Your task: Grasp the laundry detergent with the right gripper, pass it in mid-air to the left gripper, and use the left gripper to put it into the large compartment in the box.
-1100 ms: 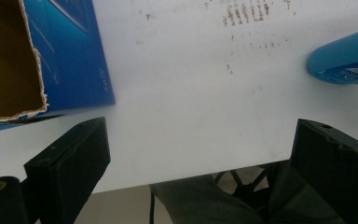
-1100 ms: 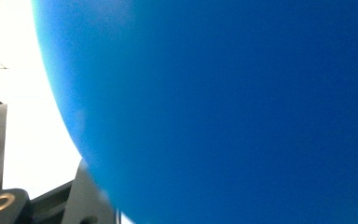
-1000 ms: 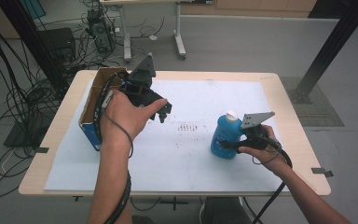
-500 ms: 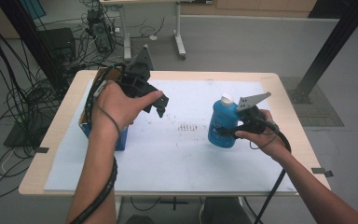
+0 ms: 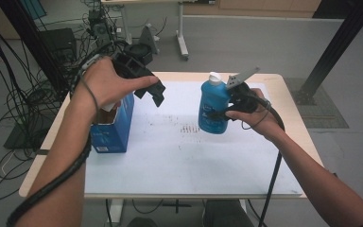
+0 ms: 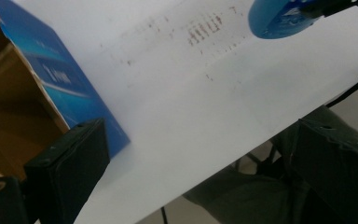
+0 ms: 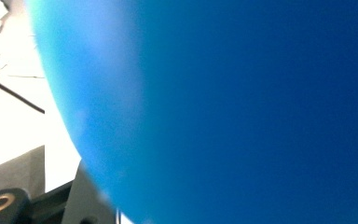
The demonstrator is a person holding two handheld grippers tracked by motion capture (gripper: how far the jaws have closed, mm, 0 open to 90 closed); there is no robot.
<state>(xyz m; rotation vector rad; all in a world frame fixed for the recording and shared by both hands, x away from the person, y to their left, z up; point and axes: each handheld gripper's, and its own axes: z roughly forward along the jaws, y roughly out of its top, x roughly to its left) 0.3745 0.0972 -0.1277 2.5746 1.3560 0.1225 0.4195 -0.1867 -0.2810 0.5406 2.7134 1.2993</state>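
Note:
A blue bottle with a white cap hangs upright above the white table sheet, and my right gripper is shut on its side. In the right gripper view the bottle's blue wall sits right against the camera. A blue carton with an open top stands at the table's left. My left gripper hovers above the carton's right side, open and holding nothing. Seen from the left gripper, the carton lies at the left, its brown inside showing, and the bottle's base at the top right.
A white sheet with faint dark marks at its middle covers the wooden table. Cables and black equipment crowd the floor at the left. Another table's legs stand behind, and a black post at the right.
The right gripper has lifted the bottle off the sheet and carried it up and leftward. The left hand has risen with its gripper above the carton.

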